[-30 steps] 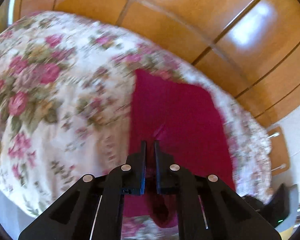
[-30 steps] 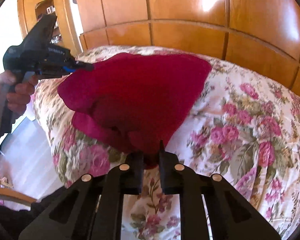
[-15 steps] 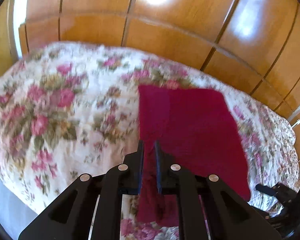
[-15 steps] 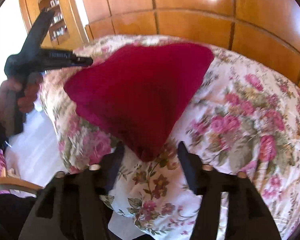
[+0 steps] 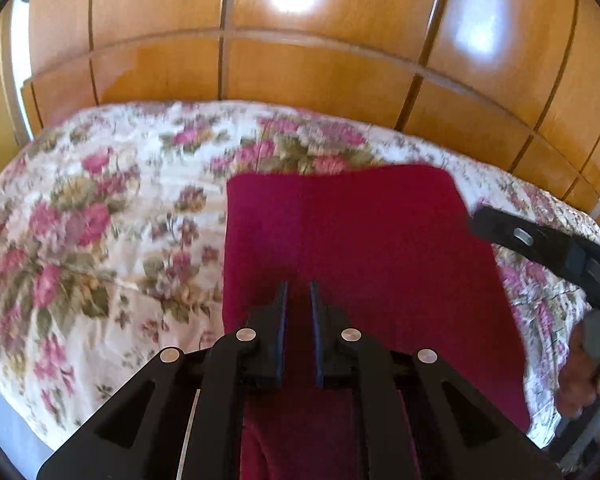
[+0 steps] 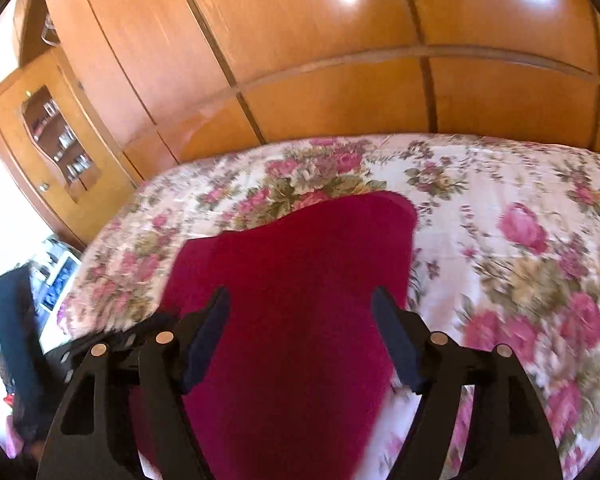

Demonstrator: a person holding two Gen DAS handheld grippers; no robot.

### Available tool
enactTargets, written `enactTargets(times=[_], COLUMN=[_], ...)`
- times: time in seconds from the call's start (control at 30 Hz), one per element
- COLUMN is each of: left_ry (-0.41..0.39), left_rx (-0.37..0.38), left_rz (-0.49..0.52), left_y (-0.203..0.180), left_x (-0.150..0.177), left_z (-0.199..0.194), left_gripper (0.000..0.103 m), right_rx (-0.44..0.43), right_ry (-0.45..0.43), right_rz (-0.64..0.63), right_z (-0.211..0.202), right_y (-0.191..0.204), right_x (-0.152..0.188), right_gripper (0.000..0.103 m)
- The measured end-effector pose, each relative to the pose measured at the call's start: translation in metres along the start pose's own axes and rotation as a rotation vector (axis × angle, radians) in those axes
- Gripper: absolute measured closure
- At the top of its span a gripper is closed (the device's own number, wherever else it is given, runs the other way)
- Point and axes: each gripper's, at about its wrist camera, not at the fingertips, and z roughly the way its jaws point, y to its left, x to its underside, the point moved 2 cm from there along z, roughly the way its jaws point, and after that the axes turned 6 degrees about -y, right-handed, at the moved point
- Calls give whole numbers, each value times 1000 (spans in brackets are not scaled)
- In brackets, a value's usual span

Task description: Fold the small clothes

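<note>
A dark red cloth (image 5: 352,240) lies flat on the floral bedspread (image 5: 100,240), folded into a rough rectangle. My left gripper (image 5: 298,292) sits low over its near edge with the jaws nearly together, a narrow gap showing red cloth; whether it pinches the cloth I cannot tell. My right gripper (image 6: 300,300) is wide open above the same cloth (image 6: 300,280), holding nothing. The right gripper also shows in the left wrist view (image 5: 540,248), at the cloth's right edge.
A wooden panelled wardrobe (image 5: 300,40) stands right behind the bed. A wooden cabinet with a glass door (image 6: 56,148) is at the far left in the right wrist view. The bed's near edge drops to the floor (image 5: 4,412).
My right gripper opened, let go of the cloth and moved over it. The cloth dropped from a lifted drape to lying flat. My left gripper's jaws parted slightly.
</note>
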Motion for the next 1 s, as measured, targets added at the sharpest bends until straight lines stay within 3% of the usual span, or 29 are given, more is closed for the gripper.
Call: enactTargets(times=[0.1, 0.17, 0.37, 0.8, 0.83, 0.87, 0.9, 1.0], left_ry=[-8, -13, -35, -81, -81, -88, -102, -116], left_rx=[-3, -1, 4, -48, -50, -52, -56, -54], left_rz=[2, -6, -15, -14, -16, -23, -31, -38], left_y=[4, 5, 4, 8, 9, 11, 12, 16], left_x=[12, 17, 19, 16, 16, 17, 17, 19], left_z=[3, 3, -6, -36, -37, -40, -42, -46], left_gripper=[95, 95, 95, 95, 82, 56, 47, 43], right_rx=[71, 64, 38, 21, 14, 9, 3, -42], right_ry=[86, 78, 59, 13, 10, 9, 8, 24], right_rz=[-56, -55, -55, -38, -21, -11, 1, 54], right_z=[40, 47, 41, 20, 15, 12, 9, 0], right_y=[-4, -9, -13, -6, -9, -12, -15, -27], right_x=[12, 17, 20, 15, 16, 16, 18, 26], right_gripper=[30, 28, 26, 5, 4, 4, 4, 4])
